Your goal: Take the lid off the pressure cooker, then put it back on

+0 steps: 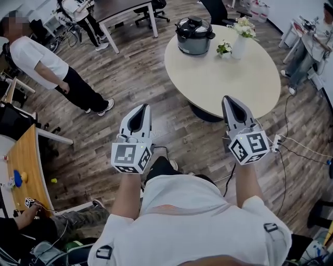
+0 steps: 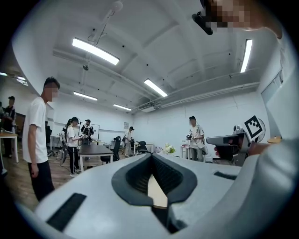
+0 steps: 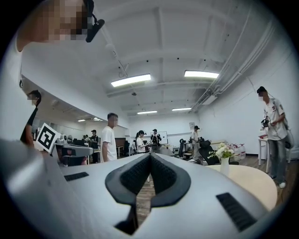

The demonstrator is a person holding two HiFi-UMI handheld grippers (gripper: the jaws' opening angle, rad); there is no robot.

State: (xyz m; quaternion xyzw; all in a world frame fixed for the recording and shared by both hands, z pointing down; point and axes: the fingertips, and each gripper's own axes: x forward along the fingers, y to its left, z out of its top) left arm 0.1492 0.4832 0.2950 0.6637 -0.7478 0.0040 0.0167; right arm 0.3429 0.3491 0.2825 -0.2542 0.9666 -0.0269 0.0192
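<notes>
Our left tongs (image 1: 141,107) and right tongs (image 1: 229,99) are closed, empty, at the round cream desk (image 1: 229,85) near edge. Lidded grey pressure cooker (image 1: 194,36) sits at far edge, bare top between.

Dark wood-plank floor (image 1: 140,78). Pale oval counter (image 1: 223,85) centre-R, dark desk (image 1: 125,9) + office chair (image 1: 152,11) behind. White walls (image 2: 215,109), strip lights (image 2: 95,51) on ceiling (image 2: 159,37).

An oval cream table (image 1: 223,78) is noted, bearing a lidded pressure cooker (image 1: 194,35), a white flower vase (image 1: 240,45) and a small potted plant (image 1: 224,49) at its far side.
</notes>
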